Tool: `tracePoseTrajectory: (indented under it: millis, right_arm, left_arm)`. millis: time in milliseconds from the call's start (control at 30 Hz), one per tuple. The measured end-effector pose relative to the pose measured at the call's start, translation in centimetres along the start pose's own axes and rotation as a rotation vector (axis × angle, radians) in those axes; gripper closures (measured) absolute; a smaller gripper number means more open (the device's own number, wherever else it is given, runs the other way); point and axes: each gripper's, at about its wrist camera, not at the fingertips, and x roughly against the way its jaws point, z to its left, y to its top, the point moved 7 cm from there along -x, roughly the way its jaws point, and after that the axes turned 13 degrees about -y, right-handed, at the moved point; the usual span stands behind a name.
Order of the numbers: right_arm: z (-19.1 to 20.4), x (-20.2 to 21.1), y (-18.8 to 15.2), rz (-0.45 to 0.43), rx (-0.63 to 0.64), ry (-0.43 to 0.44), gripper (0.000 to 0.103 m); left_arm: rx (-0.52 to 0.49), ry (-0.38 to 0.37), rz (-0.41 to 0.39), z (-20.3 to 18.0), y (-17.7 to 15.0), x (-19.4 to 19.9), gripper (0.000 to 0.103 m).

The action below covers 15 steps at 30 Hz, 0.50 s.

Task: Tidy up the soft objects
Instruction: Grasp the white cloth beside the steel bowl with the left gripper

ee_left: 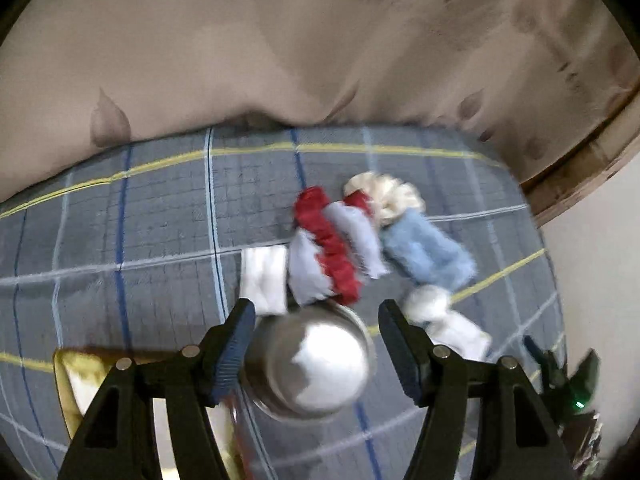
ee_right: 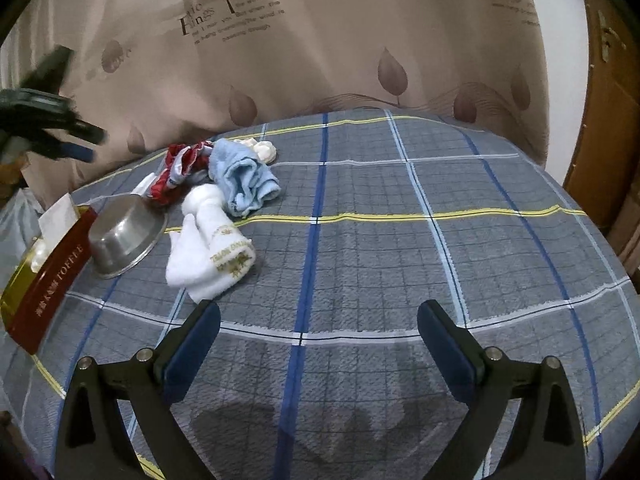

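Note:
A steel bowl (ee_left: 310, 364) (ee_right: 124, 236) stands on the plaid cloth. My left gripper (ee_left: 316, 348) is open and hovers right above the bowl; it also shows in the right wrist view (ee_right: 76, 136), high at the left. Beyond the bowl lie a red and pale blue cloth (ee_left: 332, 252) (ee_right: 180, 170), a light blue cloth (ee_left: 428, 256) (ee_right: 246, 180), a cream scrunchie (ee_left: 384, 196) (ee_right: 264, 150), a white folded cloth (ee_left: 264, 280) and white socks (ee_left: 444, 320) (ee_right: 212, 248). My right gripper (ee_right: 320, 336) is open and empty over bare cloth, to the right of the socks.
A red and gold toffee box (ee_right: 44, 280) (ee_left: 76, 376) sits left of the bowl. A beige leaf-print curtain (ee_right: 320, 60) hangs behind the table. A wooden door (ee_right: 608, 140) stands at the right. The plaid cloth (ee_right: 400, 260) stretches right of the pile.

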Motion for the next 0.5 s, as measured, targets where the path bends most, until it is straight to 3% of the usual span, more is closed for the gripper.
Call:
tracePoseTrajectory:
  millis: [100, 333, 500]
  right_arm:
    - [-0.1, 0.1, 0.0, -0.001, -0.006, 0.018, 0.005]
    - [0.3, -0.1, -0.1, 0.011, -0.001, 0.046, 0.005]
    - [0.4, -0.2, -0.2, 0.021, 0.003, 0.049, 0.005]
  left_arm:
    - [0.04, 0.032, 0.052, 2.4, 0.0, -2.3, 0.037]
    - [0.087, 0.026, 0.096, 5.3, 0.3, -4.4, 0.037]
    - [0.071, 0.049, 0.133, 6.3, 0.1, -6.0, 0.037]
